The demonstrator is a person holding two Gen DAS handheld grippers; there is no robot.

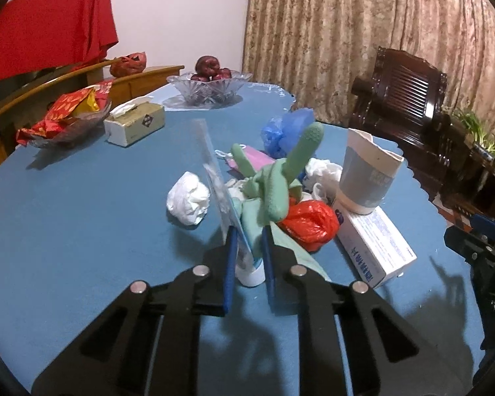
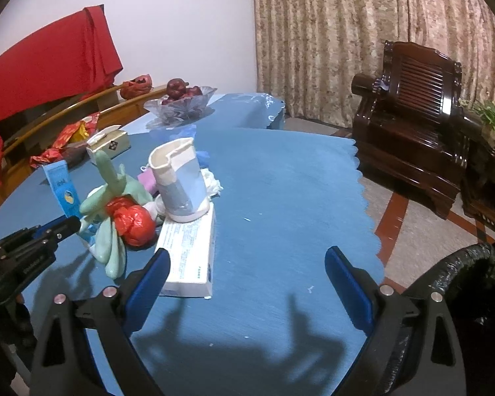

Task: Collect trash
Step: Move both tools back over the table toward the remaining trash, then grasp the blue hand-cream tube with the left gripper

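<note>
My left gripper point(image 1: 249, 241) is shut on a blue tube point(image 1: 214, 178) with a white cap, whose flat end stands up. Part of a green rubber glove point(image 1: 277, 178) is pinched in beside it. Both show at the left of the right wrist view, the tube point(image 2: 61, 184) and the glove point(image 2: 110, 198). Around them lie a red plastic bag point(image 1: 308, 222), a crumpled white tissue point(image 1: 188, 198), a blue bag point(image 1: 280, 132), and a torn paper cup point(image 1: 366, 171) on a white box point(image 1: 376, 247). My right gripper point(image 2: 247, 257) is open above the blue tablecloth point(image 2: 280, 181), its left finger beside the box point(image 2: 188, 257).
A tissue box point(image 1: 133, 123), a dish of red wrappers point(image 1: 69, 118) and a glass fruit bowl point(image 1: 209, 87) sit at the far side. The cloth's scalloped edge point(image 2: 363, 198) is on the right. A black bag's rim point(image 2: 462, 283) sits below it and a dark wooden armchair point(image 2: 412, 105) beyond.
</note>
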